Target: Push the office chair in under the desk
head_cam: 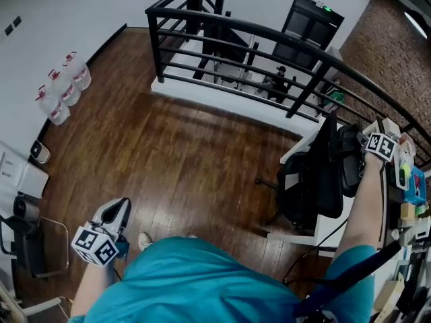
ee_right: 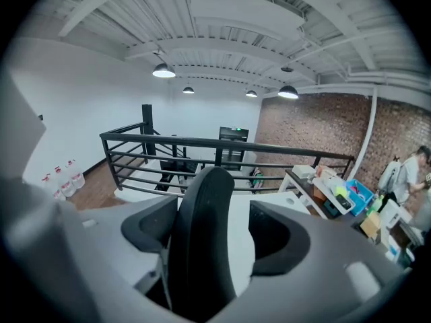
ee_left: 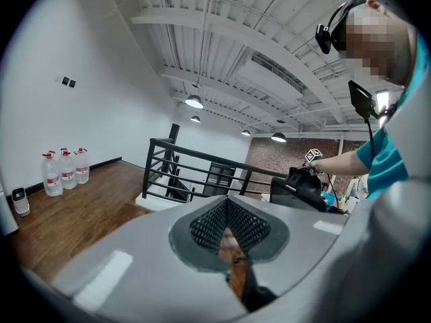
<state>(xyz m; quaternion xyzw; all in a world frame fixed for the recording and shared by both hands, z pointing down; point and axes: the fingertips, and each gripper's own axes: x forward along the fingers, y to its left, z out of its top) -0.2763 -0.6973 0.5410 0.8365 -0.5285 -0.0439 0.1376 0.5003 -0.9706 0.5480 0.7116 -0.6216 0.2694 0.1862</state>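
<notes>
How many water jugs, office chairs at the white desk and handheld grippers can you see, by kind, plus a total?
Water jugs: 3
Office chairs: 1
Grippers: 2 (left gripper, right gripper)
Total: 6

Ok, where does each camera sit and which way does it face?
Head view: on the person's head, facing steeply down at floor and office chair; teal shirt, both forearms show.
Left gripper view: on the left gripper, facing level toward the railing; its fingers show.
Right gripper view: on the right gripper, tilted down; chair's backrest between its fingers.
Shared: all see the railing.
</notes>
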